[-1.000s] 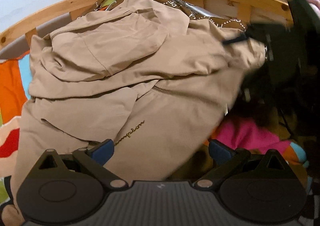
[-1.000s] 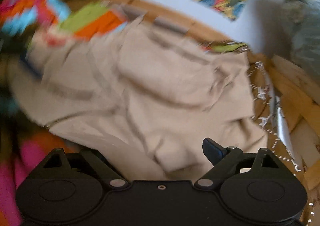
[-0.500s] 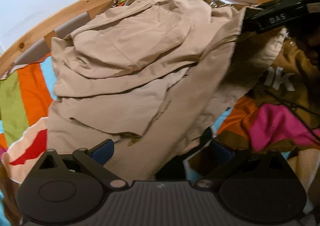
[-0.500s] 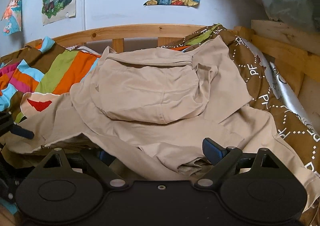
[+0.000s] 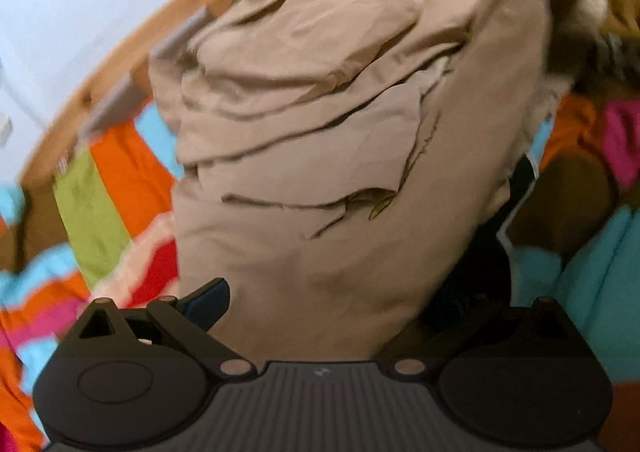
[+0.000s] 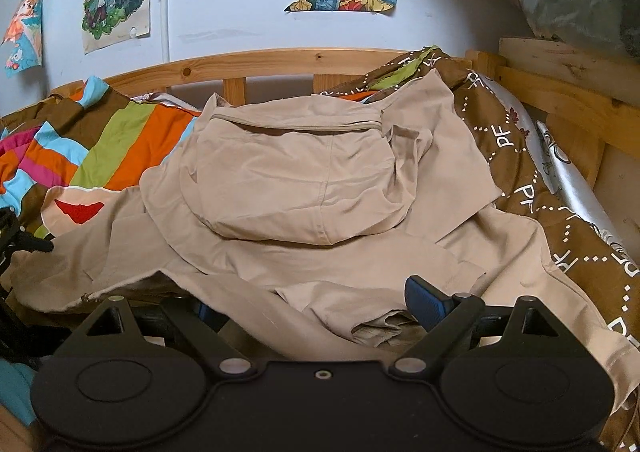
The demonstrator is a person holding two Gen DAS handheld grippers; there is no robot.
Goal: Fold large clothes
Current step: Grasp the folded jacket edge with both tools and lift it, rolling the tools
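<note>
Beige hoodie on striped blanket drapes both wide-spread tools, grasp unclear.

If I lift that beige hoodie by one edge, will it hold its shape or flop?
Probably flop: the beige hoodie lies in soft creases and overlapping layers. Its hood sags flat, so loose parts would likely trail. It seems bulky, likely needing both grippers.

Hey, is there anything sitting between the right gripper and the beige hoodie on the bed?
Nothing visible does. The beige hoodie lies right at the right gripper, its cloth draped between the fingers, with no other item between them.
</note>
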